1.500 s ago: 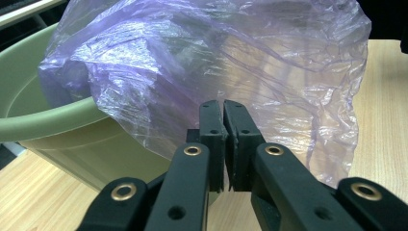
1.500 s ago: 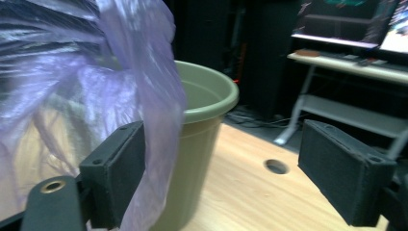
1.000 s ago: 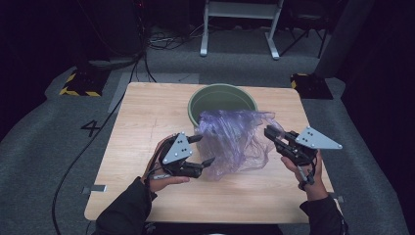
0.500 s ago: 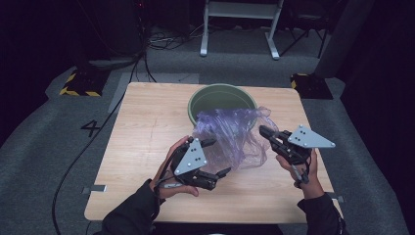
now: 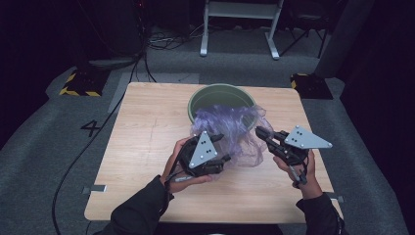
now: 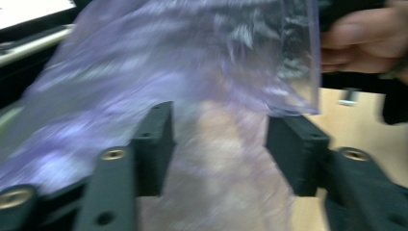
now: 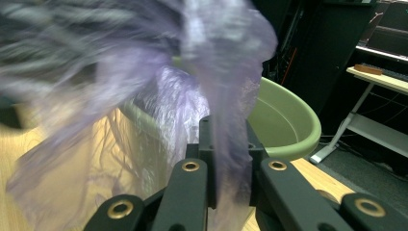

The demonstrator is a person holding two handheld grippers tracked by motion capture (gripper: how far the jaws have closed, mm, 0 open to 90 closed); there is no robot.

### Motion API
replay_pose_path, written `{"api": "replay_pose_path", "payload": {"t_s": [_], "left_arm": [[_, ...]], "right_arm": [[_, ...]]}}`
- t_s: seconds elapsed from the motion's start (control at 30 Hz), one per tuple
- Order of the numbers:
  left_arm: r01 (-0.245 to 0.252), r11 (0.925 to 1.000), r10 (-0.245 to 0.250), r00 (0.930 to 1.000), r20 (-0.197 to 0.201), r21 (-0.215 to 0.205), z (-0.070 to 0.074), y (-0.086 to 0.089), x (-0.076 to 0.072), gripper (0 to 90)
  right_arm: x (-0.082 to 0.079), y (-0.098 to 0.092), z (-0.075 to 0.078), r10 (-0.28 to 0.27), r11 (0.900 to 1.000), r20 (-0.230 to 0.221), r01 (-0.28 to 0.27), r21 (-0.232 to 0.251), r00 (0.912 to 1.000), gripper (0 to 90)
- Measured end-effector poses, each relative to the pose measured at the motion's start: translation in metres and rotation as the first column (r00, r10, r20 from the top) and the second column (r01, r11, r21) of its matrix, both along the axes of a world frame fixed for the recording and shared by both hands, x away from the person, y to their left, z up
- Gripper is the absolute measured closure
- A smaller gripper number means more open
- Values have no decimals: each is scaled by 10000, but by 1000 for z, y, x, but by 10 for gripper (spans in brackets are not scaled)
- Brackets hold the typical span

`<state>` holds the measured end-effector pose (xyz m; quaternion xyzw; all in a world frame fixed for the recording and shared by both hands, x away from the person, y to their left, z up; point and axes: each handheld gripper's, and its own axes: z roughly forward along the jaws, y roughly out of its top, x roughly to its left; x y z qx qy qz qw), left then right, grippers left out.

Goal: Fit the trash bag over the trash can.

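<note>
A thin, see-through purple plastic bag (image 5: 230, 128) hangs crumpled over the near rim of a green bowl (image 5: 215, 90) on the wooden table (image 5: 147, 122). My right gripper (image 5: 259, 132) is shut on the bag's right edge; in the right gripper view the film (image 7: 120, 96) is pinched between the jaws (image 7: 226, 139). My left gripper (image 5: 222, 148) lies on its side at the bag's near left edge. Its jaws have just been closing, and the bag (image 6: 192, 62) hangs between its fingers (image 6: 154, 139), which still stand apart around it.
The green bowl (image 7: 284, 120) stands at the table's far middle. The other hand (image 6: 361, 43) shows beyond the bag in the left gripper view. A white stand (image 5: 240, 29) and cables lie on the grey floor behind the table.
My left gripper has moved right and slightly up, into the bag's near edge, and its jaws have narrowed around the film. The right gripper has kept its hold and barely shifted.
</note>
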<state>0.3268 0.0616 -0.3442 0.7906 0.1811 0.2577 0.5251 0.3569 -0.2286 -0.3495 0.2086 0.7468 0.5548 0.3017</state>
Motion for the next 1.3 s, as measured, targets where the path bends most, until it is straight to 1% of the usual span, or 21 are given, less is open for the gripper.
{"api": "replay_pose_path", "payload": {"t_s": [0.03,0.07,0.17,0.27,0.3,0.37,0.4,0.43,0.5,0.53,0.6,0.63,0.7,0.77,0.87,0.93,1.1,1.13,1.17,1.27,1.3], "left_arm": [[0,10000,0,10000,0,0,0,0,0,546],[16,10000,-16,10000,-60,-13,0,3,3,546],[-203,9997,204,9998,-38,129,2,18,14,710],[-203,9997,201,9997,-171,-166,3,26,19,780],[-201,9996,198,9997,-129,-197,4,32,23,845],[-138,9993,130,9997,-202,-358,5,36,24,868],[-105,9989,93,9996,-258,-462,5,38,25,865],[-49,9988,36,9996,-267,-489,6,39,23,814],[220,9973,-234,9995,-190,-706,9,40,19,619],[364,9969,-381,9990,-223,-700,11,37,12,465],[507,9957,-528,9983,-253,-772,12,35,8,318],[510,9958,-533,9982,-276,-766,12,33,5,318],[441,9961,-463,9986,-271,-770,13,28,-1,202],[475,9920,-517,9981,-326,-1168,12,23,-10,158],[684,9904,-728,9968,-333,-1202,10,17,-18,153],[611,9936,-627,9979,-145,-949,8,8,-24,153],[-444,9980,448,9990,72,-457,5,-9,-18,165],[-842,9960,847,9962,178,-287,4,-11,-15,190],[-1220,9925,1221,9920,321,-61,4,-10,-8,291],[-1316,9912,1317,9912,125,-109,5,-4,0,459],[-1333,9911,1334,9910,97,-49,6,1,5,459]], "right_arm": [[0,0,0,0,10000,0,0,0,10000,858],[0,0,0,23,10000,-6,-23,2,10000,858],[2,0,-1,-2,10000,-56,2,-46,10000,859],[4,0,-2,-44,10000,-125,43,-66,9999,861],[6,0,-3,-59,10000,-177,57,-68,9998,862],[7,-1,-3,-88,9999,-165,87,-99,9998,862],[7,-1,-3,-91,9999,-168,90,-108,9998,862],[8,-1,-3,-102,9999,-192,100,-114,9998,863],[8,-1,-2,-98,9999,-175,95,-136,9998,864],[9,-2,-1,-138,9998,-191,135,-171,9997,864],[9,-2,-1,-154,9997,-198,150,-184,9997,864],[9,-2,0,-177,9997,-205,173,-190,9996,864],[9,-2,1,-180,9997,-217,176,-149,9996,861],[9,-2,1,-221,9997,-190,218,-129,9996,859],[9,-2,0,-216,9997,-220,214,-96,9995,859],[8,-1,0,-208,9997,-243,205,-123,9995,859],[6,1,0,-149,9998,-130,147,-139,9998,860],[5,2,0,-114,9998,-89,112,-151,9999,860],[2,3,-1,-49,9998,-17,49,-204,10000,860],[0,3,-1,36,9997,21,-36,-241,10000,860],[-1,3,-1,59,9996,53,-57,-275,10000,860]]}}
